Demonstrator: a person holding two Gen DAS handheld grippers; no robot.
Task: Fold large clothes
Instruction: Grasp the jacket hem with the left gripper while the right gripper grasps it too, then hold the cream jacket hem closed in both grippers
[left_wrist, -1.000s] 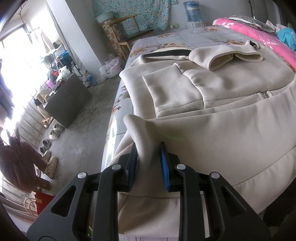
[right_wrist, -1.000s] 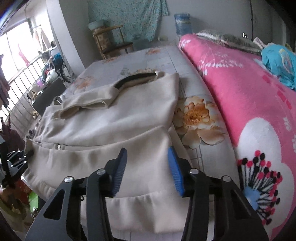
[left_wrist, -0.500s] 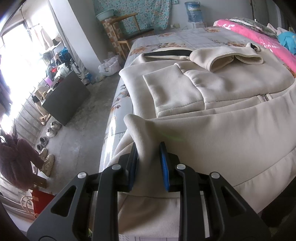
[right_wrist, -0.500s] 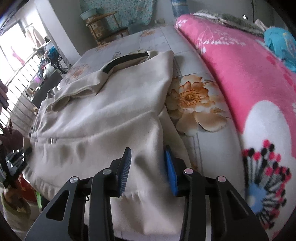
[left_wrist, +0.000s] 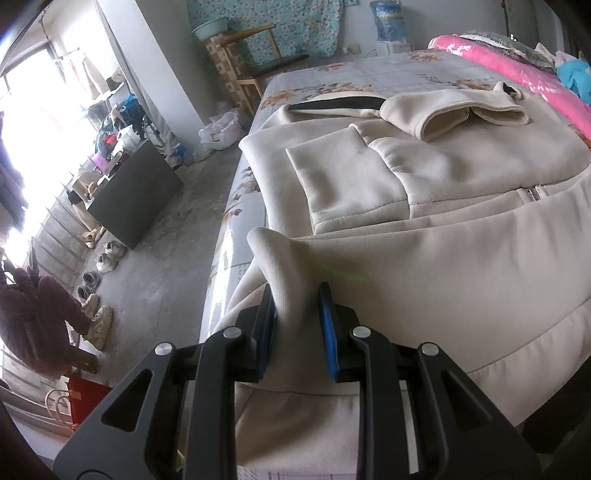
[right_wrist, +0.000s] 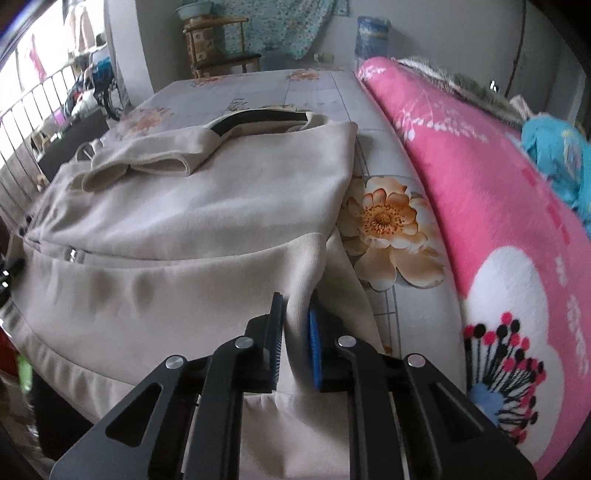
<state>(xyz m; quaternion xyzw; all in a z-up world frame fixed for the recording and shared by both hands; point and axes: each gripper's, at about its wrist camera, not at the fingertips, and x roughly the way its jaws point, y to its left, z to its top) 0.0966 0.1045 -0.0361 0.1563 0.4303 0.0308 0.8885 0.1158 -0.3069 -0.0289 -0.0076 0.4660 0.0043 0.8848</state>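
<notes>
- A bedroom is showing: concrete floor (left_wrist: 155, 258) at the left of the left wrist view, a flower-printed bed (left_wrist: 369, 74) filling the middle and right
- A beige jacket (left_wrist: 424, 229) is lying spread across the bed, one sleeve (left_wrist: 450, 110) folded over it at upper right
- The left gripper (left_wrist: 295, 325), at lower centre, is pinching a raised fold of the jacket's near left corner
- The right gripper (right_wrist: 295, 332) is closing its jaws, a fold of the jacket's right edge sitting between the pads
- A pink blanket (right_wrist: 498, 206) is lying along the right of the right wrist view
</notes>
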